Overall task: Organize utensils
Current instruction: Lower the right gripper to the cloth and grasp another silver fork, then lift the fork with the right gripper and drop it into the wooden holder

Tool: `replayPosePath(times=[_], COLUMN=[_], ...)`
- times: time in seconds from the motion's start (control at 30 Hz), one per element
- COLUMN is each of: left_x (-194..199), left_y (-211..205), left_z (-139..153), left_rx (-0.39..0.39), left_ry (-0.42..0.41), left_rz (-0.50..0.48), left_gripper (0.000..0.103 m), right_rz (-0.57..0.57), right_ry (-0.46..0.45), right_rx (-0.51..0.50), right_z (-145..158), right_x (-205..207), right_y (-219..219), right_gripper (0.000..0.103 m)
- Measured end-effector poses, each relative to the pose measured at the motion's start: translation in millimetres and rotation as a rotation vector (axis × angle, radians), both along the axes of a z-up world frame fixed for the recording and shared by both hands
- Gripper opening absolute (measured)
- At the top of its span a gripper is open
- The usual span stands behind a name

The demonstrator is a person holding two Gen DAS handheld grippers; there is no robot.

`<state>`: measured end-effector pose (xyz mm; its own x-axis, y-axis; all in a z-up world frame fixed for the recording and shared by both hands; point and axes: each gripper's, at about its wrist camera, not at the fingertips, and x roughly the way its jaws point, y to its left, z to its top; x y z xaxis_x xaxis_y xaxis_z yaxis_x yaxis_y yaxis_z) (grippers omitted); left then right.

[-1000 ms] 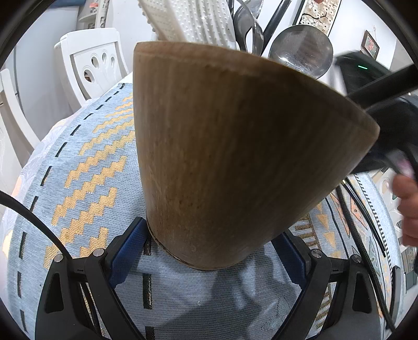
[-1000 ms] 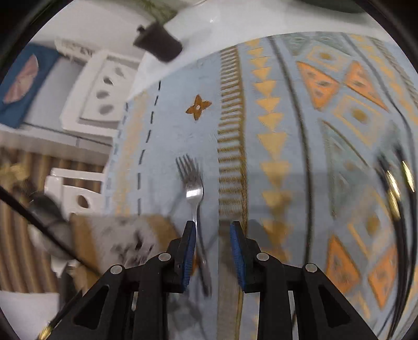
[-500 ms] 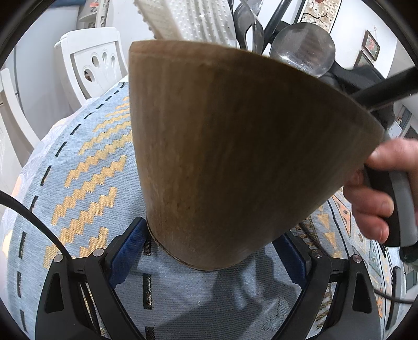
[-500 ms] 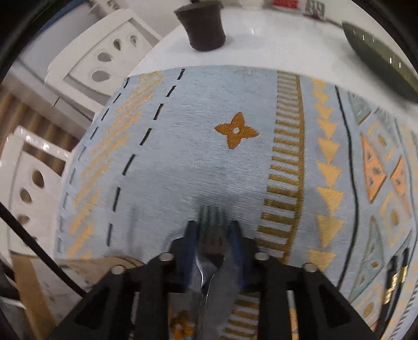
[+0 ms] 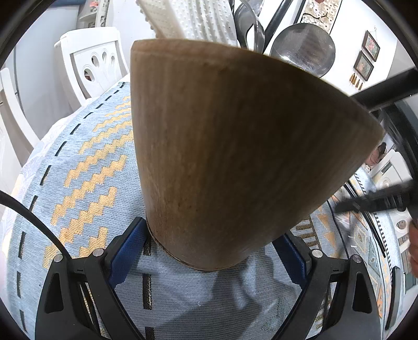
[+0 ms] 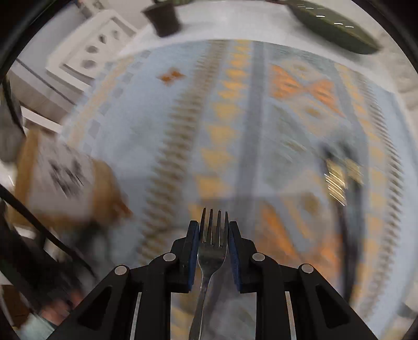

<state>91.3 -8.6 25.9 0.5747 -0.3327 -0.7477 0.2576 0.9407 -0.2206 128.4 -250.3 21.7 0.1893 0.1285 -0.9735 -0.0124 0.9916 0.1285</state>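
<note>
We see the fork [image 6: 213, 243] clamped between the blue pads of the right gripper [image 6: 213, 230], tines pointing away from the camera and just past the fingertips, its handle running back under the gripper and cut off at the lower edge. It hangs above the patterned tablecloth [image 6: 235, 117], which is smeared by motion blur in this view. At the left a brownish shape is too blurred to name.

The left wrist view is sharp and shows what the other does not: the wooden holder [image 5: 235, 157] standing on the cloth, its base held between the blue pads of the left gripper [image 5: 209, 251]. The holder fills most of the view. Above its rim we make out a ladle [image 5: 303, 49] and a white spatula [image 5: 193, 21], both partly cut off.
</note>
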Motion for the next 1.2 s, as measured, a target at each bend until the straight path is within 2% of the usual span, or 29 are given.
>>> replayPosePath(times=[0.07, 0.1, 0.13, 0.17, 0.23, 0.33, 0.4, 0.5, 0.57, 0.67, 0.8, 0.83, 0.87, 1.2], left_x=[0.1, 0.1, 0.0, 0.0, 0.0, 0.6, 0.6, 0.6, 0.6, 0.5, 0.6, 0.6, 0.6, 0.6], left_y=[-0.2, 0.1, 0.6, 0.6, 0.6, 1.5, 1.3, 1.2, 1.3, 1.2, 1.2, 1.3, 1.1, 1.8], left_z=[0.1, 0.0, -0.2, -0.2, -0.2, -0.3, -0.1, -0.1, -0.1, 0.0, -0.1, -0.1, 0.0, -0.3], left_rx=[0.000, 0.000, 0.000, 0.000, 0.001, -0.002, -0.001, -0.001, -0.001, -0.001, -0.001, -0.001, -0.001, 0.000], left_ry=[0.000, 0.000, 0.000, 0.000, 0.001, 0.001, 0.001, 0.002, 0.002, 0.002, 0.002, 0.002, 0.002, 0.002], left_rz=[0.000, 0.000, 0.000, 0.000, -0.001, 0.000, 0.000, 0.000, 0.000, 0.000, 0.000, 0.000, 0.000, 0.000], left_gripper=[0.093, 0.093, 0.093, 0.094, 0.094, 0.093, 0.094, 0.094, 0.094, 0.094, 0.094, 0.094, 0.094, 0.094], right_rz=[-0.010, -0.010, -0.009, -0.019, -0.101, -0.292, -0.352, -0.337, -0.280, -0.182, -0.074, -0.055, -0.044, -0.132], right_ry=[0.001, 0.001, 0.009, 0.018, 0.045, 0.085, 0.091, 0.118, 0.152, 0.122, 0.081, 0.079, 0.083, 0.115], right_rx=[-0.125, -0.156, -0.141, -0.093, 0.078, 0.305, 0.350, 0.322, 0.314, 0.158, -0.067, -0.075, -0.075, 0.040], right_z=[1.7, 2.7, 3.6, 4.3, 4.5, -4.7, -11.3, -17.6, -23.9, -20.5, -15.0, -13.6, -12.2, 0.4], right_x=[-17.4, -22.9, -30.9, -34.8, -42.9, -57.2, -65.9, -75.2, -78.5, -76.3, -73.8, -74.1, -75.1, -103.4], right_y=[-9.4, -12.1, -19.1, -24.9, -45.7, -83.8, -98.0, -96.6, -83.2, -55.9, -18.1, -11.7, -6.4, -9.9], right_gripper=[0.021, 0.021, 0.021, 0.021, 0.023, 0.035, 0.035, 0.035, 0.036, 0.035, 0.023, 0.010, 0.006, 0.006])
